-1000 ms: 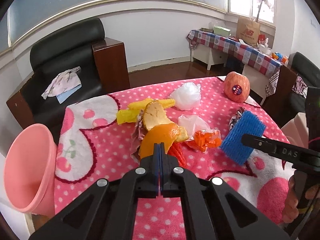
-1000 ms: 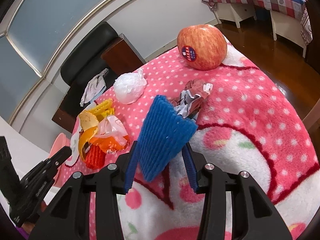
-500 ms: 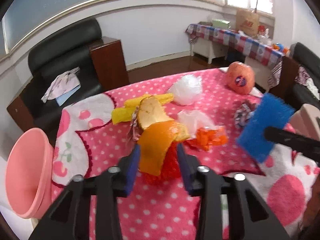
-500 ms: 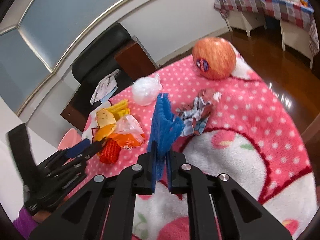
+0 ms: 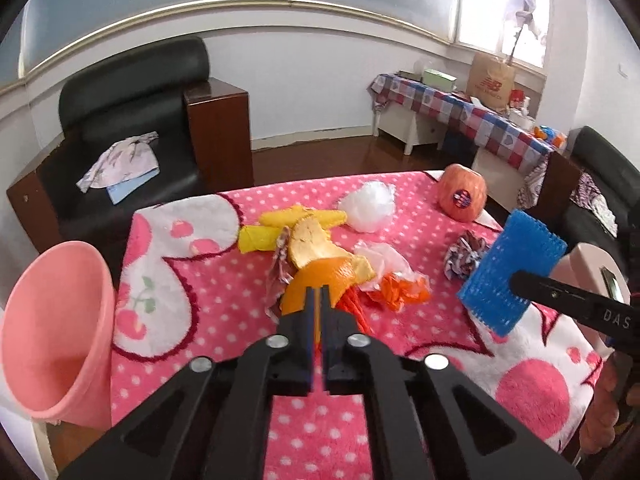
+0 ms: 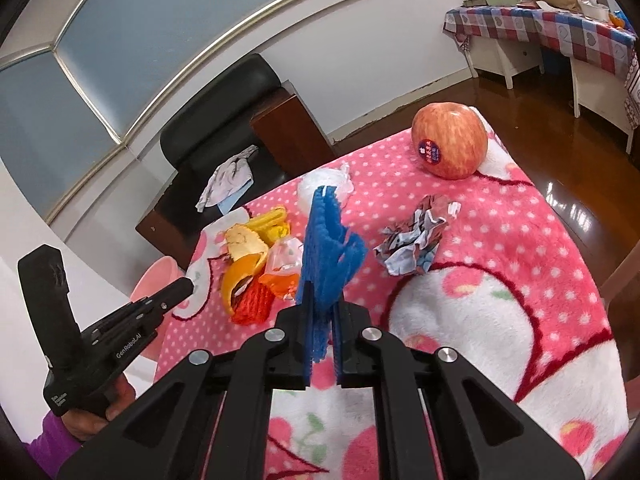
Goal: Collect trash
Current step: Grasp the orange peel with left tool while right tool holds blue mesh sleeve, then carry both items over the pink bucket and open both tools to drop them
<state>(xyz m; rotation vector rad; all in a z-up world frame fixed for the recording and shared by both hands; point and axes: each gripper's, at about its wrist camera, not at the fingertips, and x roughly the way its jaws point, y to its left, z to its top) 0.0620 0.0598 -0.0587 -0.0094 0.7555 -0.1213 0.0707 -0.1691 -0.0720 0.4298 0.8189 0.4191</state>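
My left gripper [image 5: 318,300] is shut on the orange peel [image 5: 320,276], which sits with a red foam net [image 5: 354,308] in the trash pile on the pink tablecloth. My right gripper [image 6: 322,312] is shut on a blue foam net [image 6: 326,248] and holds it above the table; it also shows in the left wrist view [image 5: 510,272]. Around the pile lie yellow foam netting [image 5: 280,228], an orange-and-clear wrapper [image 5: 400,284], a white plastic ball [image 5: 370,206] and a crumpled printed wrapper [image 5: 464,254]. A pink bin [image 5: 52,332] hangs at the table's left edge.
A red apple [image 5: 464,198] with a sticker stands at the table's far right corner. A black armchair [image 5: 132,120] with cloths on it stands behind the table. A checked side table [image 5: 472,120] is at the back right. The table edge [image 5: 576,420] runs along the right.
My left gripper opened around the orange peel and has now shut on it. My right gripper shut on the blue foam net and lifted it off the table.
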